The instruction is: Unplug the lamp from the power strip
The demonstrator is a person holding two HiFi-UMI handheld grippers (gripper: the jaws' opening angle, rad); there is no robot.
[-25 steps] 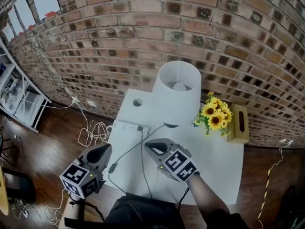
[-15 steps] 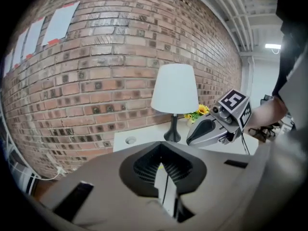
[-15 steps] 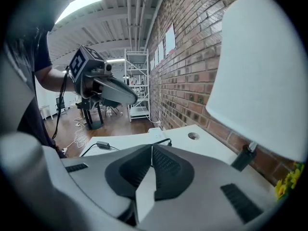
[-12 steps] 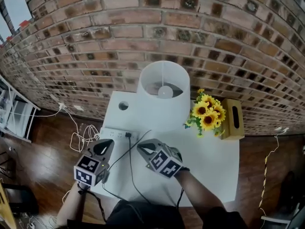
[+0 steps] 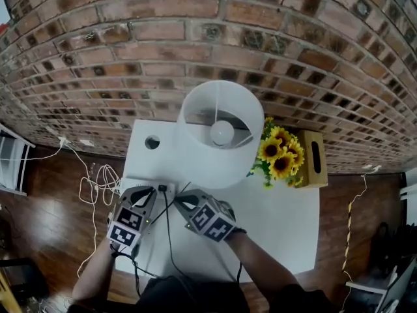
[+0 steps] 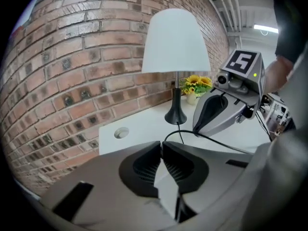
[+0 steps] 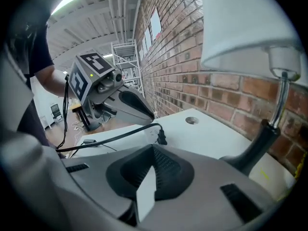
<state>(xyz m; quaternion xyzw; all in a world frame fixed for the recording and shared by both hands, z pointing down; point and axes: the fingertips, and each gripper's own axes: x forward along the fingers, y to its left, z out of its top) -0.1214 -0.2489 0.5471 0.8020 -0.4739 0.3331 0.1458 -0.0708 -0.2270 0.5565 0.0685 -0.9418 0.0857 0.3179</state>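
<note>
The lamp (image 5: 215, 132) with a white shade stands at the back of the white table (image 5: 280, 214). Its black cable (image 5: 166, 227) runs to a black plug (image 5: 161, 188) seated in the white power strip (image 5: 171, 188) at the table's left edge. My left gripper (image 5: 144, 193) sits just left of the plug, over the strip. Its jaws are opening, with a thin gap and nothing between them (image 6: 161, 143). Just right of the plug is my right gripper (image 5: 179, 201), shut and empty (image 7: 153, 147). The plug (image 7: 161, 137) lies straight ahead of it.
Sunflowers (image 5: 277, 155) and a wooden box (image 5: 314, 158) stand right of the lamp. A round hole (image 5: 152, 142) is in the table's back left corner. White cables (image 5: 94, 188) lie on the wooden floor to the left. The brick wall (image 5: 195, 51) rises behind the table.
Both grippers have moved forward to the power strip; the left one came up from beside the table to the strip. Its jaws now show a thin gap.
</note>
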